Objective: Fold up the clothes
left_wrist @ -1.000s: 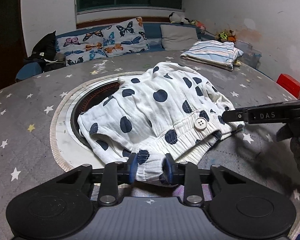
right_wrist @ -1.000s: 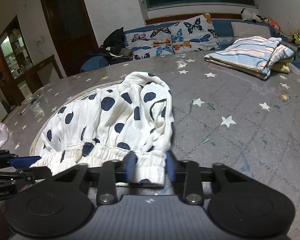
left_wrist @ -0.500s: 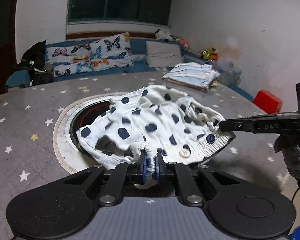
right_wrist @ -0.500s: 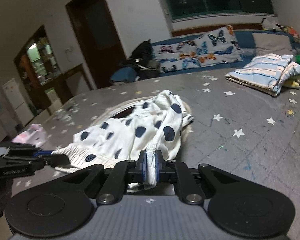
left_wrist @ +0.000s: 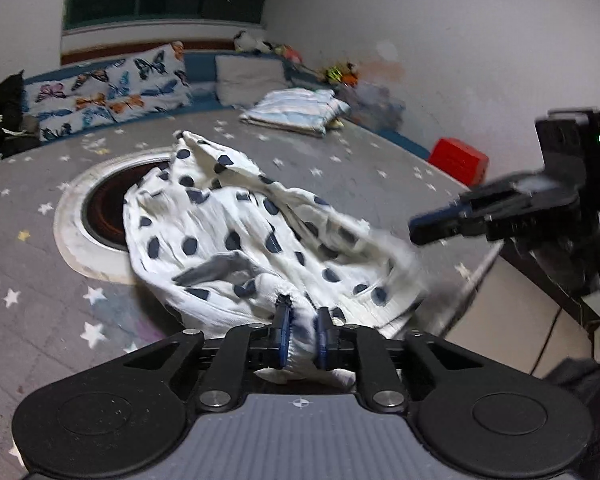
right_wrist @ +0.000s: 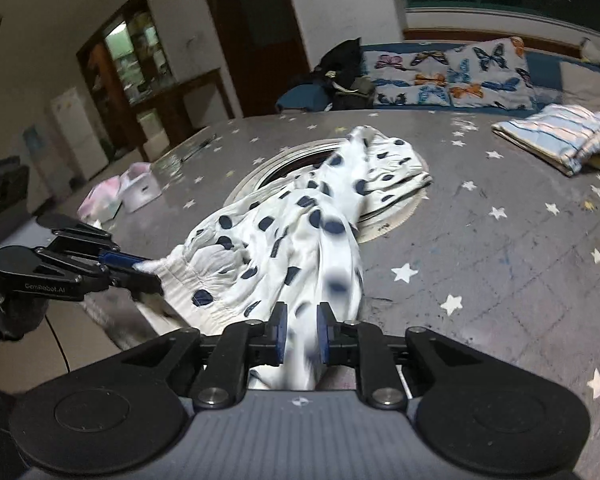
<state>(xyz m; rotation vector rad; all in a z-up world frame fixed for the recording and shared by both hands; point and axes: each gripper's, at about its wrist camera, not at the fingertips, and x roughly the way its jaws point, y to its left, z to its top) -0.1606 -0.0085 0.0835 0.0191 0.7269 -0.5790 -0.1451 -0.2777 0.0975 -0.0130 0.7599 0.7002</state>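
White cotton with navy polka dots makes up the garment (left_wrist: 236,240), a crinkled, gauzy piece with a gathered elastic waistband; its near edge is raised off the tabletop (left_wrist: 40,320) while its far end trails over a round recessed ring (left_wrist: 72,216) in the grey, star-printed surface. The left gripper (left_wrist: 300,328) has a bunch of the waistband between its blue fingers (left_wrist: 281,326), and the right gripper (right_wrist: 300,330) has a fold of the same edge between its own; on both, the jaws are opening slightly, though the cloth sits pinched in each. In the right wrist view the left gripper's tips meet the ruffled waistband corner.

The step in hand looks like lifting the waistband edge to spread the piece before folding. To do it well, both grips should keep hold, the two hands should draw apart evenly so the elastic edge pulls straight, and the thin fabric should be lowered flat clear of the ring, where it could sag and wrinkle. A striped folded pile (right_wrist: 556,136) lies well apart at the far side
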